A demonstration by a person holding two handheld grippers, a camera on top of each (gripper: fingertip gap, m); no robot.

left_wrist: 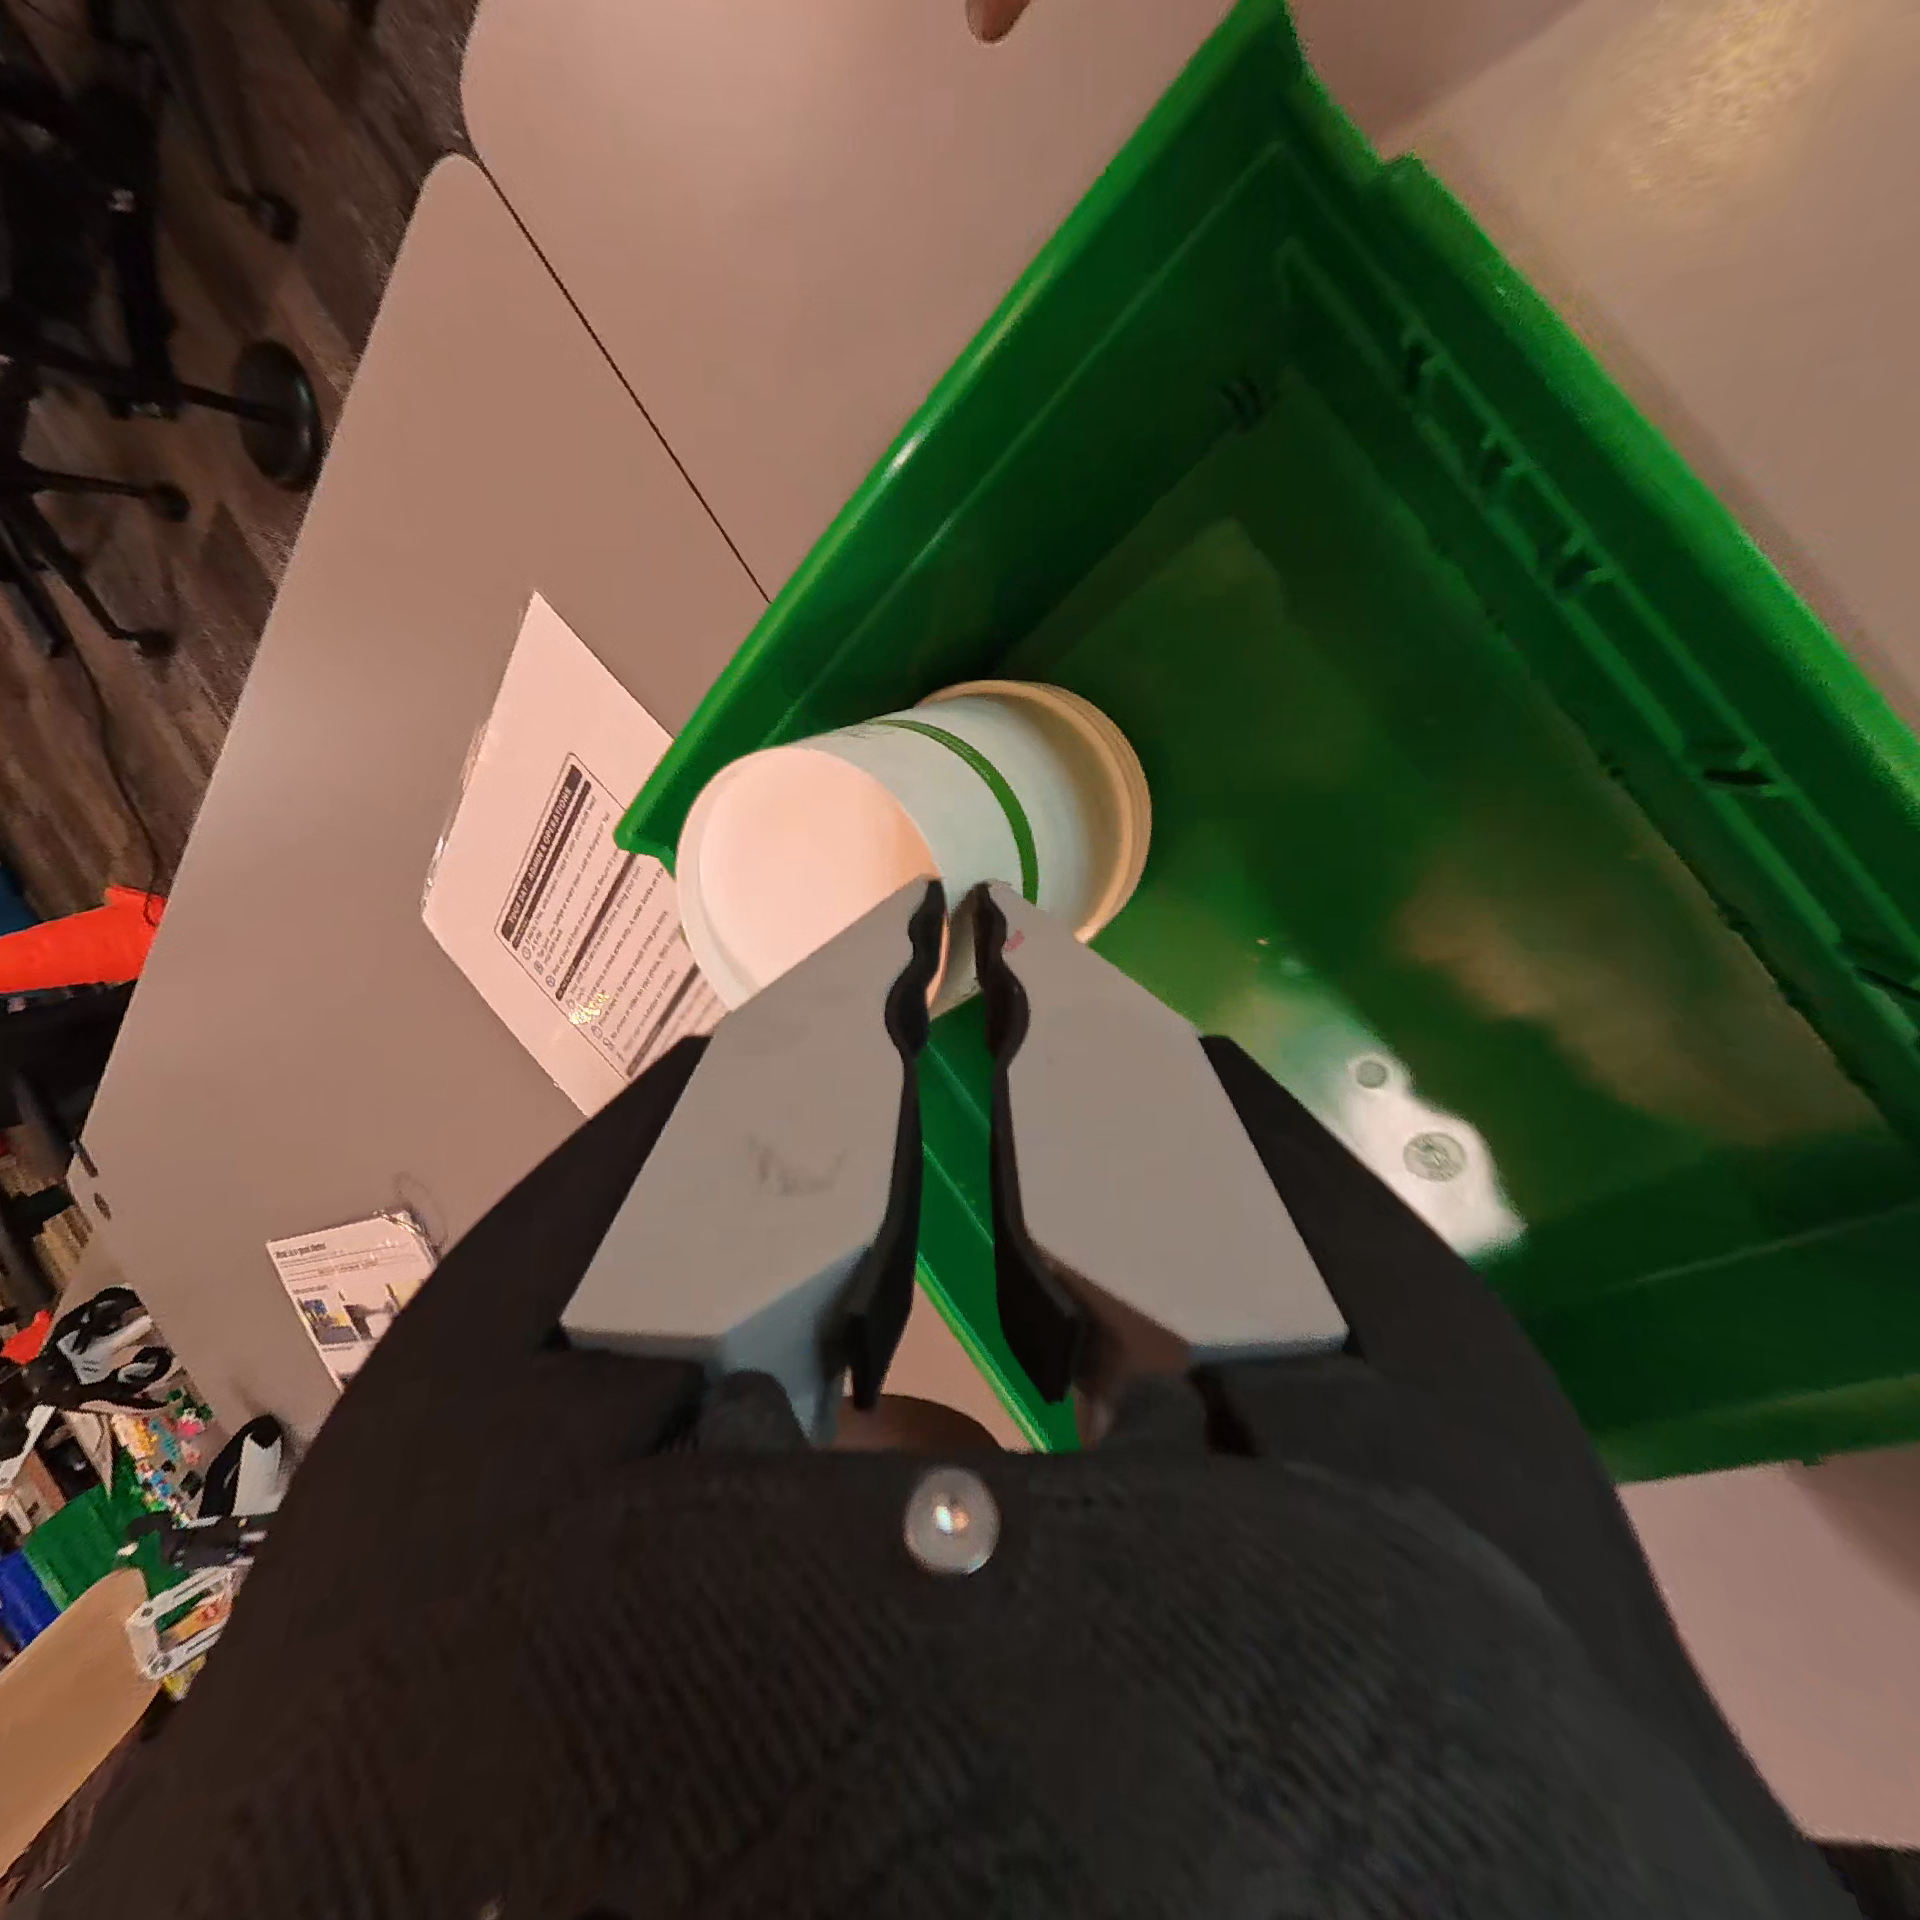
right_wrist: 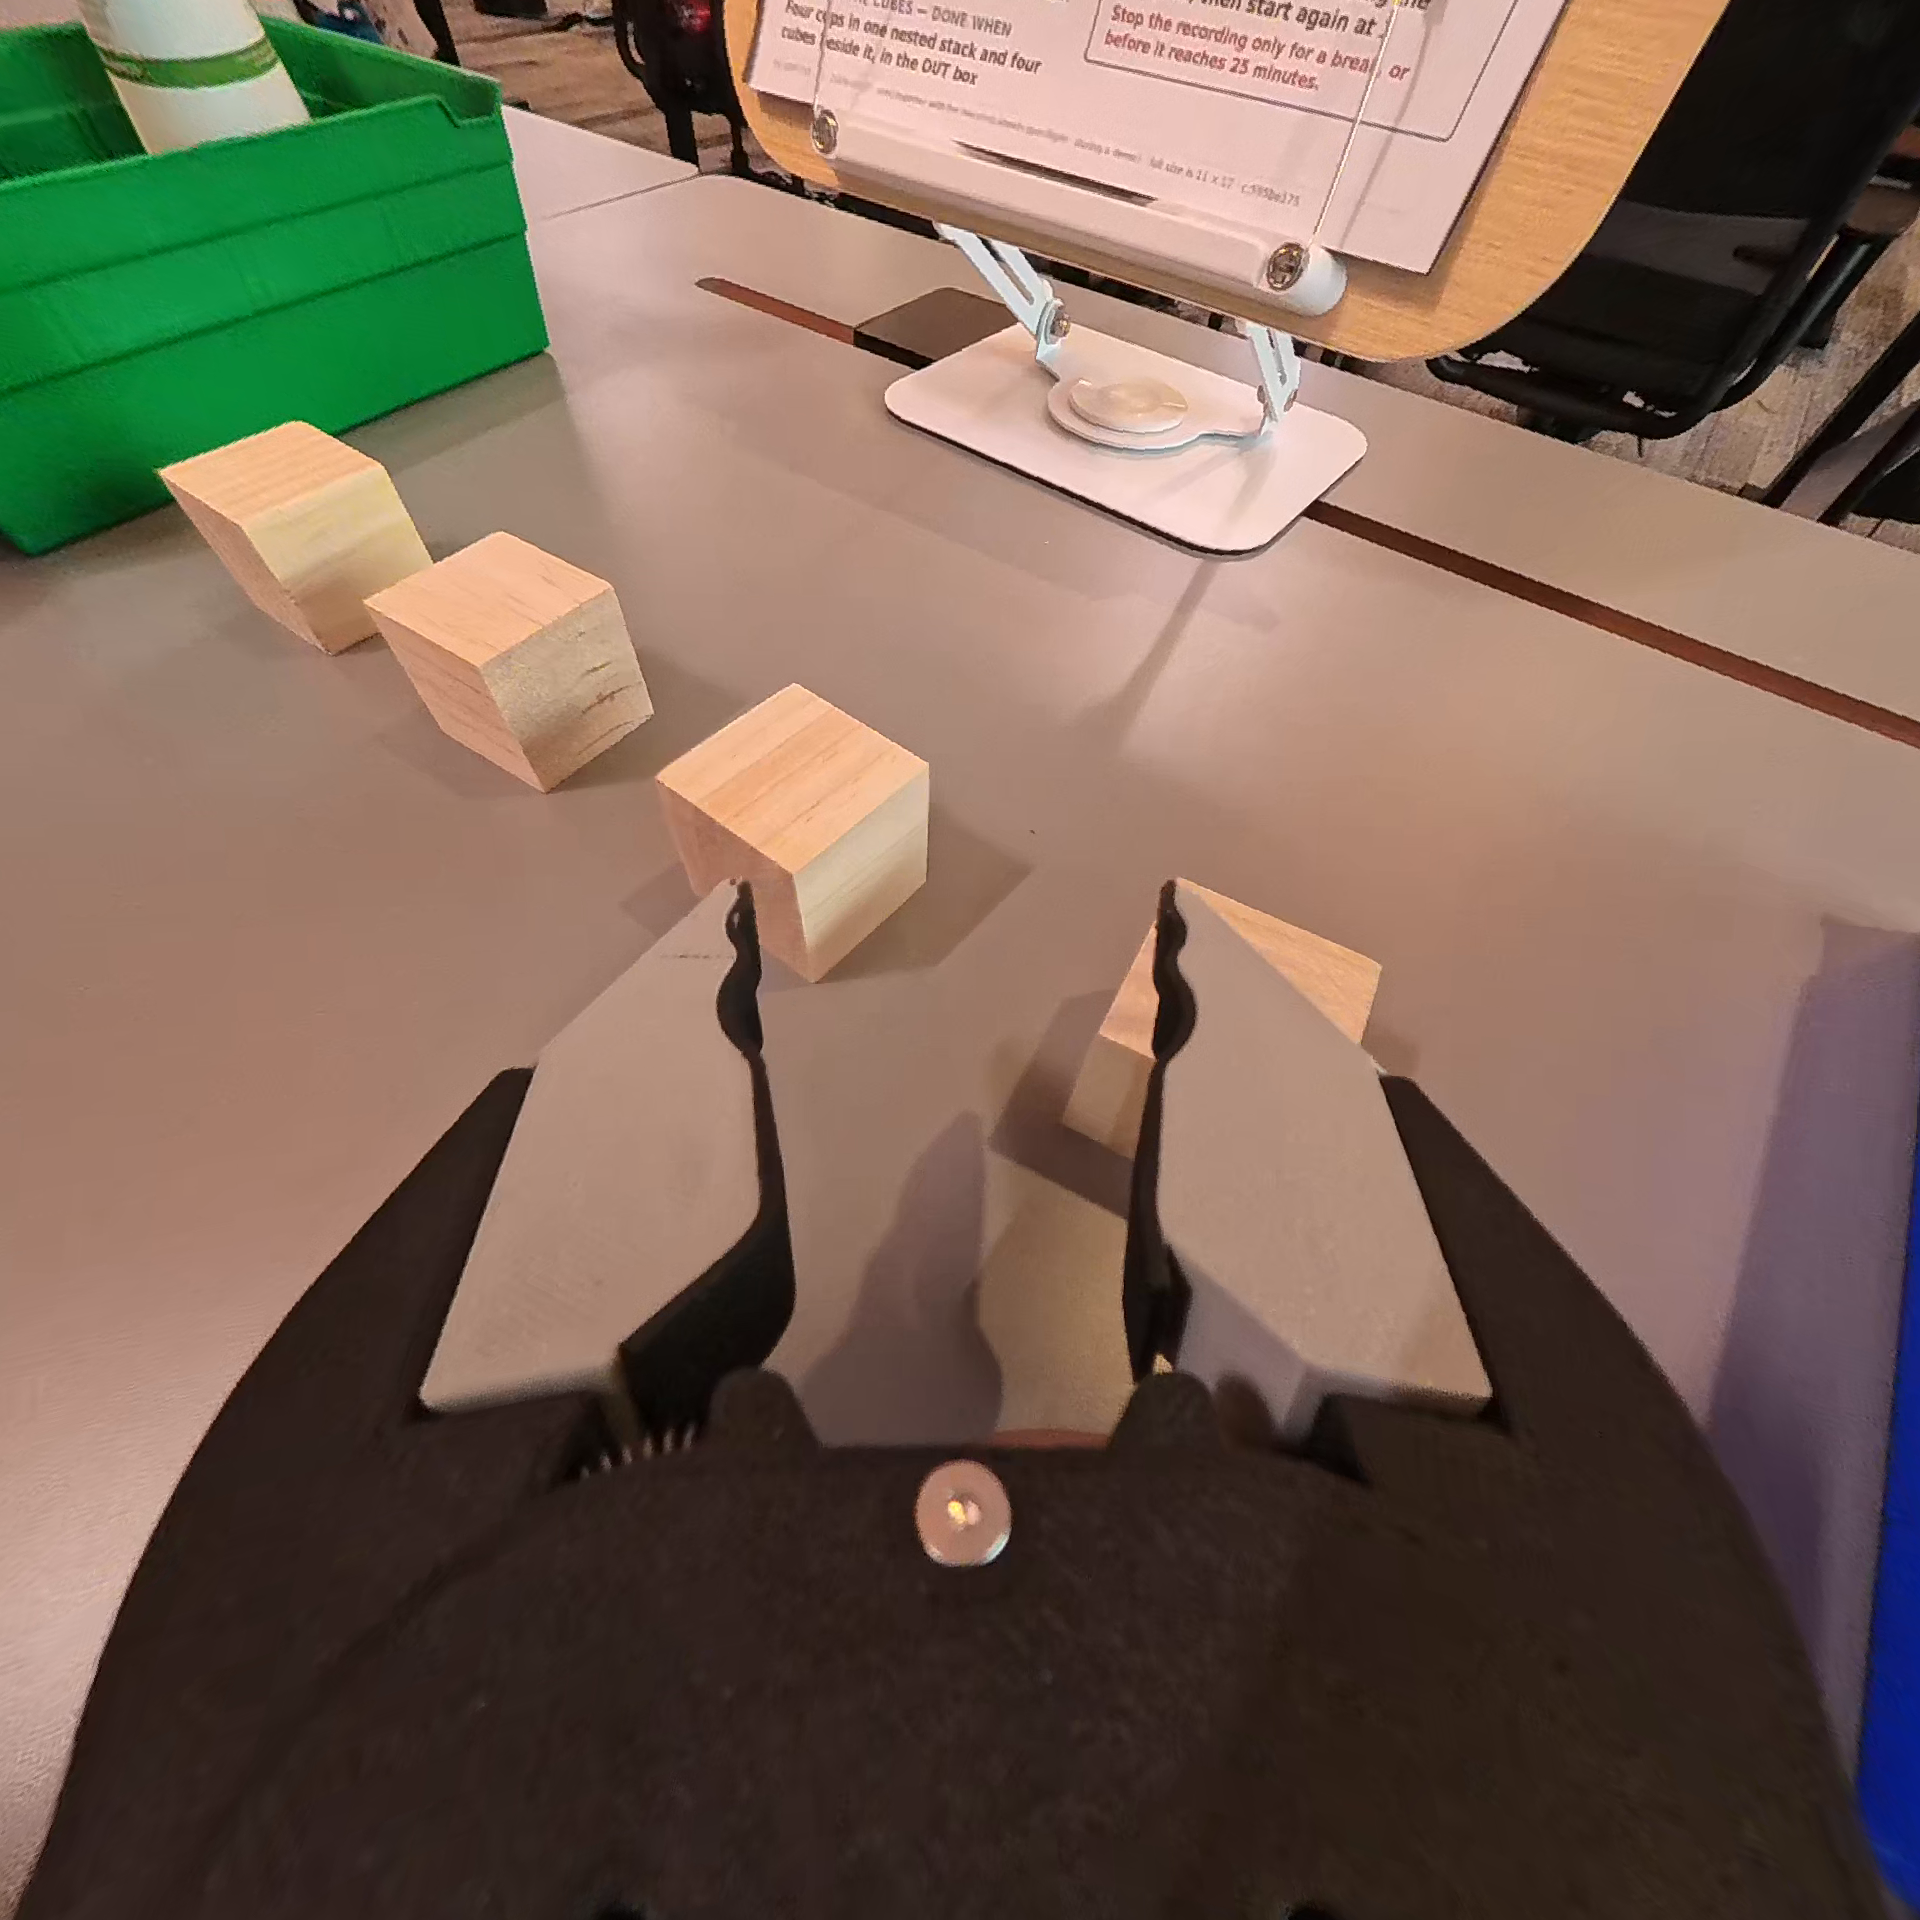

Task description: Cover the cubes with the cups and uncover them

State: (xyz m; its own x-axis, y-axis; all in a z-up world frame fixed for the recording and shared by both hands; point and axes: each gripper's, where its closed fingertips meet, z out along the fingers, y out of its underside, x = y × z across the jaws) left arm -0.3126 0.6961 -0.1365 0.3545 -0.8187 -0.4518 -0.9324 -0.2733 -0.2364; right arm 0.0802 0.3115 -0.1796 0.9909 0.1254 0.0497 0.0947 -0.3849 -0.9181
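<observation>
Left tongs point(left_wrist: 961, 899) clenched on the white paper cup stack's point(left_wrist: 935, 790) wall, in the green plastic bin point(left_wrist: 1143, 343). Right tongs point(right_wrist: 956, 899) released. Four bare wooden cubes point(right_wrist: 800, 810) uncovered on the grey surface point(right_wrist: 1351, 779); covering not started.

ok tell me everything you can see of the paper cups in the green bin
The white paper cup stack with a green band stands upside down in a corner of the green plastic bin, flat base up; several nested rims show at the bottom. The left hand-held gripper has its fingers pinched on the base rim. The right wrist view shows it upright.

Four wooden cubes point(right_wrist: 792, 826) lined on the table point(right_wrist: 1351, 779).
</observation>
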